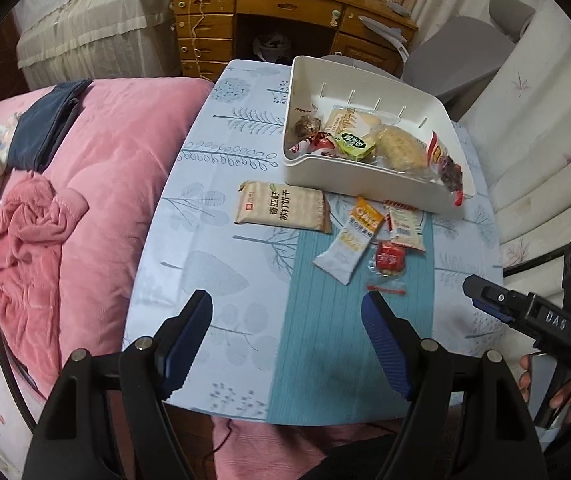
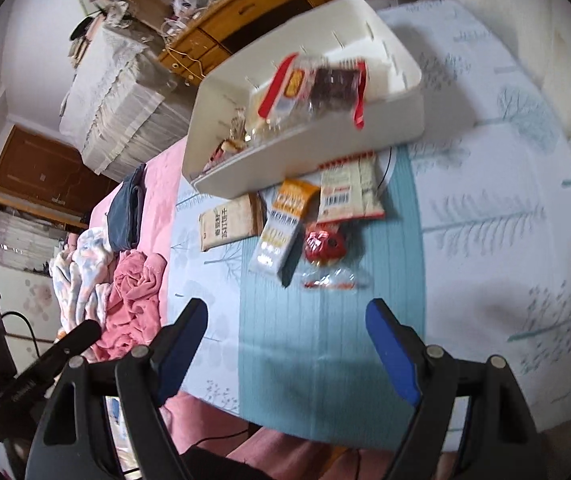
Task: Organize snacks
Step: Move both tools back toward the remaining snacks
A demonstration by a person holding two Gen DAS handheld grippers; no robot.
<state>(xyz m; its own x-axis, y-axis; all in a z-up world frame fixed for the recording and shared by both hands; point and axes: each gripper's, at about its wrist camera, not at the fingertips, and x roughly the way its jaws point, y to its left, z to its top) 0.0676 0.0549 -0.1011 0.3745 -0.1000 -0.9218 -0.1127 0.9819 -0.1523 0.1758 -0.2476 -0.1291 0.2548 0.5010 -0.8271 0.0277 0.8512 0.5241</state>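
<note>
A white bin [image 1: 365, 184] [image 2: 385, 120] stands at the far side of the table and holds several snack packets. In front of it lie a tan cracker pack [image 1: 283, 208] [image 2: 231, 222], an orange oats bar [image 1: 349, 246] [image 2: 281, 230], a small barcode packet [image 1: 405, 226] [image 2: 349, 194] and a red round sweet [image 1: 390, 260] [image 2: 325, 246]. My left gripper [image 1: 287, 312] is open and empty above the near table. My right gripper [image 2: 285, 320] is open and empty too, short of the red sweet; it also shows in the left wrist view [image 1: 481, 292].
The table [image 1: 213, 280] has a pale blue leaf-print cloth with a teal stripe. A pink quilt [image 1: 97, 184] with clothes lies to the left. A wooden desk [image 1: 285, 12] and a grey chair [image 1: 461, 56] stand behind. A white padded surface [image 1: 533, 140] is at right.
</note>
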